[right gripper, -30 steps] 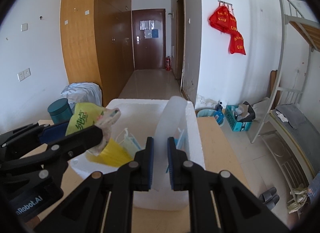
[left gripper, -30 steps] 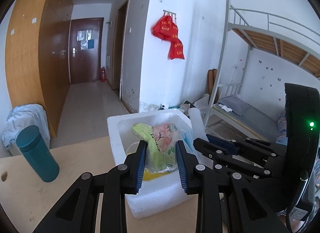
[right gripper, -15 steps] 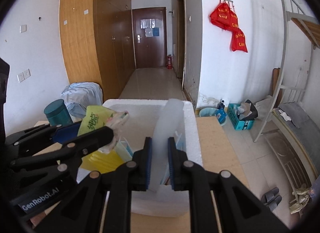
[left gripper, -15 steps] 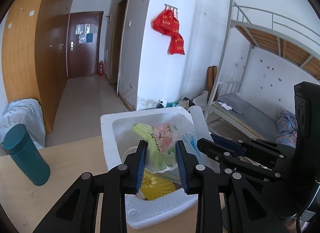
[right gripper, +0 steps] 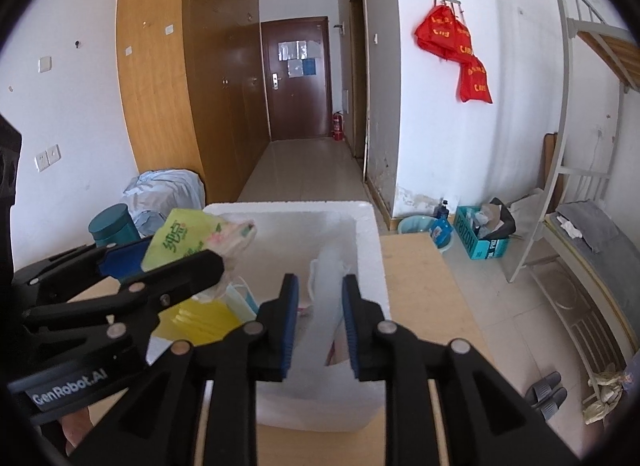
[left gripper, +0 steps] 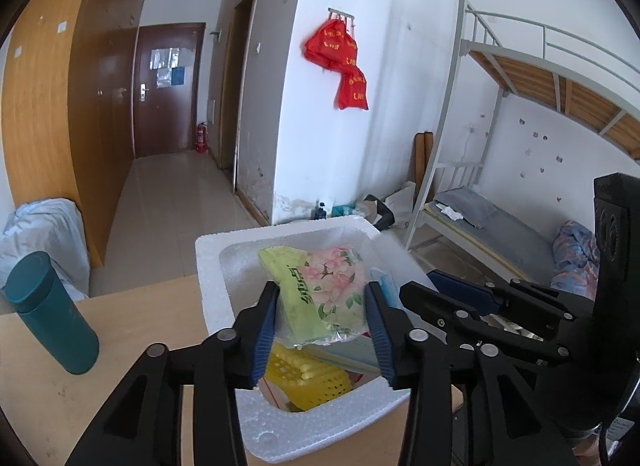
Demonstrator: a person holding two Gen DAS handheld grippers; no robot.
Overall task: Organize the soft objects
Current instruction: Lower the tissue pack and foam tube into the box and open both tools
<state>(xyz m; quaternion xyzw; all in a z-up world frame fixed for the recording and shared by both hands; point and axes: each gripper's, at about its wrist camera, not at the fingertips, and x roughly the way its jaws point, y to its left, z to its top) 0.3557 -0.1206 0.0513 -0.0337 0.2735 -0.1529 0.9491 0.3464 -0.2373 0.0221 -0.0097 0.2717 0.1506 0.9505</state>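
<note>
A white foam box stands on the wooden table. My left gripper hovers over it. A soft green and floral tissue pack fills the gap between its blue pads. The jaws are opening, and the pack still hangs between them, touching both. In the right wrist view my right gripper reaches into the box's right side. Its jaws are also opening. A tall white translucent soft piece stands between them, with a gap showing at the left pad.
Inside the box lie a yellow mesh item and pale blue face masks. A teal flask stands on the table to the left. Bare tabletop runs right of the box, and beyond it the floor and a bunk bed.
Both pairs of jaws have widened. The tissue pack has spread out between the left pads, and the white piece is no longer squeezed by the right ones. The left gripper has shifted slightly over the box.
</note>
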